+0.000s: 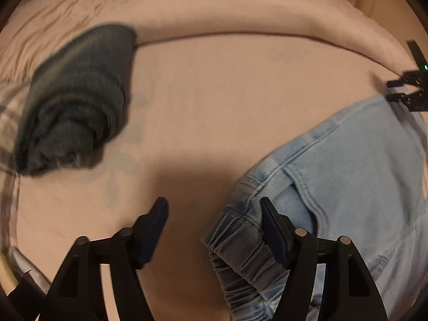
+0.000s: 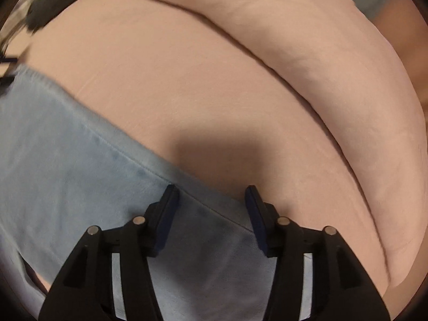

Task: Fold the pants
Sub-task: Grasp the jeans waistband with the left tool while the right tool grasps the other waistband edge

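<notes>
Two garments lie on the pink bed sheet (image 1: 214,101): light-blue jeans (image 1: 361,176) at its near right side, the piece in work, and a dark folded garment (image 1: 77,96) well apart toward the far left, beside a plaid cloth (image 1: 8,112). A rolled pink duvet (image 2: 307,61) runs along the far edge. The jeans lie mostly flat, elastic waistband (image 1: 240,256) bunched nearest the left gripper (image 1: 214,203), whose jaws stand apart and empty over the waistband's edge. The right gripper (image 2: 211,190) also gapes, nothing pinched, straddling the long side seam (image 2: 128,157) of the leg. Judged from this, the person is placing both grips for a fold. Doing it well probably means biting both layers at waistband and seam, lifting evenly, and keeping the cloth taut so no crease gets trapped.
</notes>
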Demonstrator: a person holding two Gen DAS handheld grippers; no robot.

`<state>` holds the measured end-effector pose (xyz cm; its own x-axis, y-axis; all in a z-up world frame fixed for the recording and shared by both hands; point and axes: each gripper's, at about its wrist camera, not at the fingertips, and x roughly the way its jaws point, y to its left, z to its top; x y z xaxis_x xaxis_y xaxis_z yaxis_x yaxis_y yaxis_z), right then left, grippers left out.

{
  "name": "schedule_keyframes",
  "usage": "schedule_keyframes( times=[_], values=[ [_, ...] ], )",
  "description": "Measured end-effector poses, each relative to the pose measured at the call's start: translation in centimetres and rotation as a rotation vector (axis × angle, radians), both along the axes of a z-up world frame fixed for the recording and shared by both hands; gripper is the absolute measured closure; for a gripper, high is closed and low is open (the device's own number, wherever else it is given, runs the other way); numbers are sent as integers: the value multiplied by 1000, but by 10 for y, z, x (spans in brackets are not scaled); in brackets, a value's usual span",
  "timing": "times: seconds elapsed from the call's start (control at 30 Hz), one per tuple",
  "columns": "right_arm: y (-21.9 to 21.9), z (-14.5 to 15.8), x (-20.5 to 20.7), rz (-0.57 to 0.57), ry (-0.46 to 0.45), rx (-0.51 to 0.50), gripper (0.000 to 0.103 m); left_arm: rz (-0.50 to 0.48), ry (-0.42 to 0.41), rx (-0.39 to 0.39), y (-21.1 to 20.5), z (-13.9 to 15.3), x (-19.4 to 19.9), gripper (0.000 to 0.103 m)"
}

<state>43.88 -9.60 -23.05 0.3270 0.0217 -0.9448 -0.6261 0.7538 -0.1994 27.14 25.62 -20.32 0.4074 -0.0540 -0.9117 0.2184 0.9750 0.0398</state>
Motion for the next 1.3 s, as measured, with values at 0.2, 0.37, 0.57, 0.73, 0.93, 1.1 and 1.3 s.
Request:
schedule_keyframes(
  times=[0.2, 0.37, 0.57, 0.73, 0.93, 1.1, 1.3],
  values=[
    [84, 22, -26, 236, 38, 172, 58, -52, 64, -34, -20, -9, 11, 33],
    [151, -4, -31, 332, 100, 102, 60, -52, 104, -97, -17, -16, 24, 61],
    [160, -1, -54, 359, 82, 33, 96, -85, 46, -22, -32, 3, 11, 82],
    [165, 33, -92, 348, -66, -8, 100, -103, -92, 76, -42, 38, -13, 84],
    [138, 106, -165, 331, -300, 8, 100, -127, -306, 126, -47, 92, -76, 84],
    [111, 150, -245, 378, -458, 12, 100, -223, -495, 284, -60, 104, -128, 84],
    [32, 161, -337, 445, -477, 80, 100, -298, -574, 311, -59, 90, -207, 84]
  ],
)
